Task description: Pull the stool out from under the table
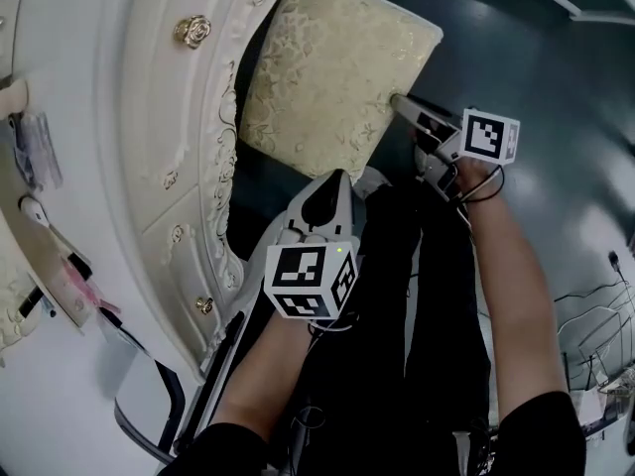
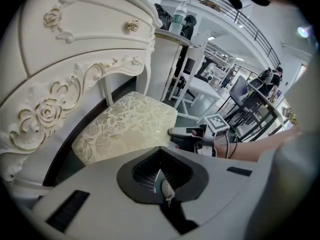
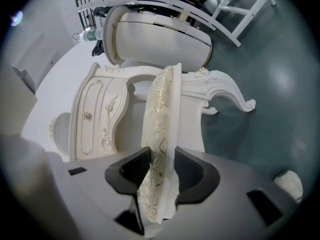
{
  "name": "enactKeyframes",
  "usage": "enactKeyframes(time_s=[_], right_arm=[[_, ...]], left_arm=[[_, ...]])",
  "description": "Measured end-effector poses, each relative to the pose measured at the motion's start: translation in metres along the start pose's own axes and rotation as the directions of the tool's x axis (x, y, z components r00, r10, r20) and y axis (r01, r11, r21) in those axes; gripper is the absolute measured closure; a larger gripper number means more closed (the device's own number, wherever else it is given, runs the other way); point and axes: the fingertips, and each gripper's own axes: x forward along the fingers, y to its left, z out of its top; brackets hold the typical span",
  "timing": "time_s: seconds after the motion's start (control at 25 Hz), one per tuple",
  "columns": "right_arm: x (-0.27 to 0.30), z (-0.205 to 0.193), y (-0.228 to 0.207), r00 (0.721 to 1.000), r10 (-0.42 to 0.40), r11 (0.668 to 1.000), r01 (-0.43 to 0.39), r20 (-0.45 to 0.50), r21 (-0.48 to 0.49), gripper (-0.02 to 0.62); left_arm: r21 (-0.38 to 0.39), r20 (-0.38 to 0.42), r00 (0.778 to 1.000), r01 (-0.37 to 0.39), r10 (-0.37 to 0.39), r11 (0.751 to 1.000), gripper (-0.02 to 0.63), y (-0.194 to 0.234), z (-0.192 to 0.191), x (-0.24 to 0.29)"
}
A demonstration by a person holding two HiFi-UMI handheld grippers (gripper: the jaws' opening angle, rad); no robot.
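Observation:
The stool (image 1: 332,72) has a cream floral cushion and stands partly out from under the white carved dressing table (image 1: 149,117). My right gripper (image 1: 402,107) is shut on the seat's right edge; in the right gripper view the cushion edge (image 3: 162,134) runs between the dark pads (image 3: 192,171). My left gripper (image 1: 332,181) hovers just short of the seat's near corner, shut with nothing in it. In the left gripper view its jaws (image 2: 162,181) meet below the cushion (image 2: 125,126), and the right gripper (image 2: 175,132) shows at the seat's far side.
Dark teal floor (image 1: 556,117) lies to the right of the stool. The person's black-clad legs (image 1: 417,296) are just behind the seat. A wire rack (image 1: 595,345) stands at the lower right. A white ribbed cabinet (image 3: 160,36) stands beside the table.

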Motion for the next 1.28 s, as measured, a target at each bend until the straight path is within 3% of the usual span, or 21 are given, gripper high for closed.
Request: enactKeyframes(time_s=[0.2,0.48,0.76,0.8,0.88,1.04,1.16,1.28], right_arm=[[-0.042,-0.001,-0.012,1.0,-0.01,0.997,0.009,0.006,0.081,0.436],[-0.086,0.002,-0.032,0.999,-0.049,0.997,0.049,0.006,0.06,0.436],[-0.152,0.034,-0.041,0.99,-0.117,0.992,0.113,0.082,0.05,0.434],[-0.159,0.041,-0.041,0.987,-0.129,0.991,0.126,0.099,0.036,0.441],[-0.166,0.055,-0.035,0.982,-0.137,0.99,0.139,0.129,-0.004,0.537],[-0.162,0.061,-0.03,0.977,-0.15,0.988,0.152,0.155,-0.006,0.537],[-0.176,0.059,-0.034,0.948,-0.229,0.973,0.228,0.223,0.033,0.568],[-0.197,0.054,-0.023,0.896,-0.34,0.924,0.375,0.285,-0.079,0.586]], left_arm=[[0.04,0.004,0.999,0.035,-0.036,0.999,0.606,-0.015,0.012,0.002],[0.073,-0.02,0.998,0.061,-0.059,0.996,0.606,-0.017,0.01,0.006],[0.1,-0.031,0.993,0.117,-0.115,0.988,0.606,-0.038,0.012,0.01],[0.099,-0.032,0.992,0.122,-0.119,0.988,0.606,-0.039,0.012,0.012],[0.101,-0.036,0.991,0.13,-0.127,0.986,0.606,-0.039,0.011,0.014],[0.102,-0.046,0.99,0.136,-0.132,0.985,0.606,-0.04,0.01,0.018],[0.1,-0.043,0.99,0.141,-0.138,0.985,0.606,-0.044,0.015,0.016],[0.096,-0.029,0.99,0.14,-0.138,0.986,0.606,-0.047,0.023,0.011]])
